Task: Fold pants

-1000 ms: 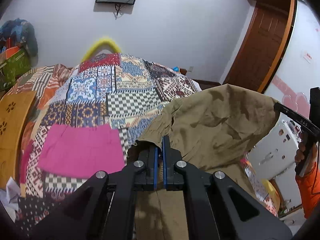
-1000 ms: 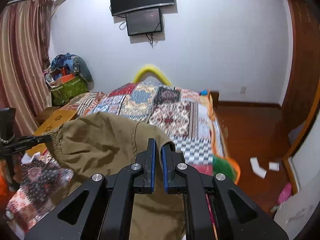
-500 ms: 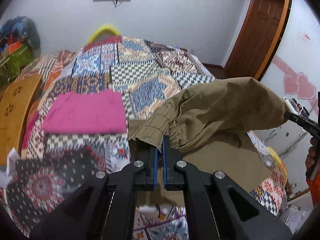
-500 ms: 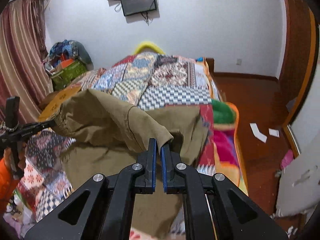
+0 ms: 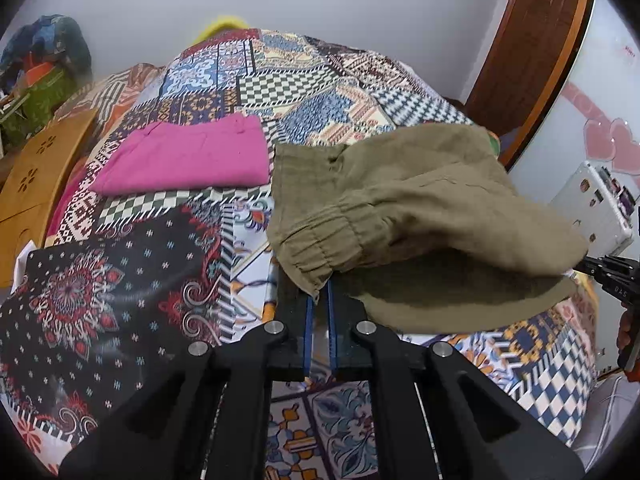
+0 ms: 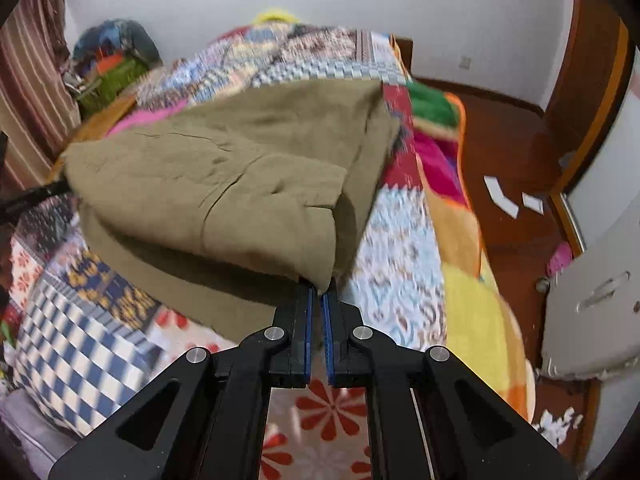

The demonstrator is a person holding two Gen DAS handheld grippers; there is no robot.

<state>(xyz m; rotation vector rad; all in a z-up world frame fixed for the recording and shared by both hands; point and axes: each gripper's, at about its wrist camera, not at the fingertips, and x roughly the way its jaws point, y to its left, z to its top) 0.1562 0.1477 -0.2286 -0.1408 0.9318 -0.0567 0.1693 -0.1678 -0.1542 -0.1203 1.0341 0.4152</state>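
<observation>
both claws are clamped on the pants: the left claw [image 5: 318, 304] pinches the gathered waistband corner between its blue pads, and the right claw [image 6: 318, 294] pinches the other corner of the same folded-over edge. no gap shows at either tip beyond the cloth itself.

the pants [image 5: 420, 216] hang from the two claws as a raised flap over their own lower layer, which lies flat on the bed [image 5: 320, 404] near its near edge. from each claw the cloth runs straight ahead and away, toward the far side of the bed. the held edge stretches crosswise between the two hands, so the long axis of the flap lies side to side, parallel to the bed's near edge. in the left view the right claw shows at the far right end of that edge; neither hand looks nearer to the lower layer than the other, as far as i can judge.

the coming move, by my reading, turns on that flap and the layer beneath it: the held edge sits above and slightly nearer than the flat part, so both hands would need to lay it down together, keeping the edge level.

further off, a folded pink cloth [image 5: 188, 158] lies toward the bed's left side, well apart from the pants.
</observation>
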